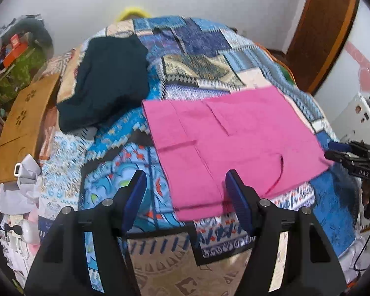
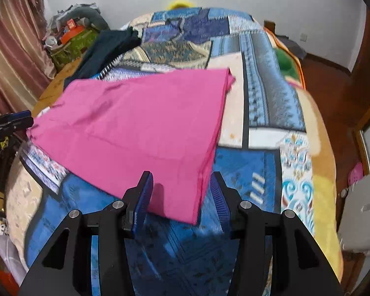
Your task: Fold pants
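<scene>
The pink pants [image 1: 234, 145] lie folded flat on the patterned blue bedspread [image 1: 125, 153]. My left gripper [image 1: 185, 185] is open and empty, with its fingers just above the near edge of the pants. In the right wrist view the pink pants [image 2: 140, 133] spread ahead, with their near corner between the fingers of my open, empty right gripper [image 2: 181, 185]. The right gripper also shows at the right edge of the left wrist view [image 1: 352, 157]. The left gripper shows at the left edge of the right wrist view [image 2: 9, 123].
A dark folded garment [image 1: 106, 86] lies at the far left of the bed. A wooden board [image 1: 27, 128] leans at the bed's left side. Cluttered bags [image 1: 14, 56] stand by the wall. A wooden door frame [image 1: 325, 29] is at the right.
</scene>
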Motion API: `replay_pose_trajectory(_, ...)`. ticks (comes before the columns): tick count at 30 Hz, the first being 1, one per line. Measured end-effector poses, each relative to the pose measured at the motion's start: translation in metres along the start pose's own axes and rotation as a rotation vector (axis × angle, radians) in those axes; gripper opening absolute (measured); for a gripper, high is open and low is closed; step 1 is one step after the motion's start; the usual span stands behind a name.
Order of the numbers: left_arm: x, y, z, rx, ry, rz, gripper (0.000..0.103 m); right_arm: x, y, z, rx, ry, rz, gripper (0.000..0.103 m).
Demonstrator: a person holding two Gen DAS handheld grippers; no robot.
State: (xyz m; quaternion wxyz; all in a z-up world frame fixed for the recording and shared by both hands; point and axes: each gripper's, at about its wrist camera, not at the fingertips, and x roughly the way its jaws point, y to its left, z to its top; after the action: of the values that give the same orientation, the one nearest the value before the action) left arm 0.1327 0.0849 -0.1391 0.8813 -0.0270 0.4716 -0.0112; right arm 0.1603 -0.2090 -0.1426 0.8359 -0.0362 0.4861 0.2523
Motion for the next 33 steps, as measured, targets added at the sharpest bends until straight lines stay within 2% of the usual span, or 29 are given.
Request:
replay_pose_trajectory(4, -0.003, 0.007, 0.021, -0.009, -0.044, 0.028, 0.067, -0.008, 0.0, 0.019, -0.015, -0.055, 0.0, 0.055)
replay_pose_trajectory(7, 0.004, 0.014, 0.041, -0.023, -0.055, 0.031, 0.067, -0.01, 0.001, 0.036, -0.03, -0.095, -0.006, 0.056)
replay_pose_trajectory(14, 0.056, 0.038, 0.079, -0.125, 0.044, -0.019, 0.067, 0.008, -0.01, 0.075, -0.044, -0.135, -0.041, 0.057)
replay_pose_trajectory(20, 0.1, 0.052, 0.095, -0.169, 0.133, -0.022, 0.067, 0.048, -0.041, 0.106, 0.01, -0.087, -0.064, 0.057)
replay_pose_trajectory(22, 0.109, 0.055, 0.1, -0.174, 0.149, -0.028, 0.064, 0.059, -0.05, 0.116, 0.025, -0.069, -0.054, 0.057)
replay_pose_trajectory(24, 0.116, 0.055, 0.104, -0.169, 0.16, -0.038, 0.055, 0.07, -0.056, 0.126, 0.031, -0.055, -0.055, 0.057)
replay_pose_trajectory(26, 0.123, 0.055, 0.106, -0.171, 0.178, -0.053, 0.05, 0.083, -0.062, 0.137, 0.028, -0.036, -0.047, 0.057)
replay_pose_trajectory(30, 0.134, 0.057, 0.107, -0.173, 0.205, -0.038, 0.034, 0.106, -0.066, 0.149, 0.025, 0.012, -0.031, 0.056)
replay_pose_trajectory(33, 0.138, 0.062, 0.106, -0.193, 0.213, -0.052, 0.028, 0.124, -0.067, 0.152, 0.012, 0.05, -0.017, 0.046)
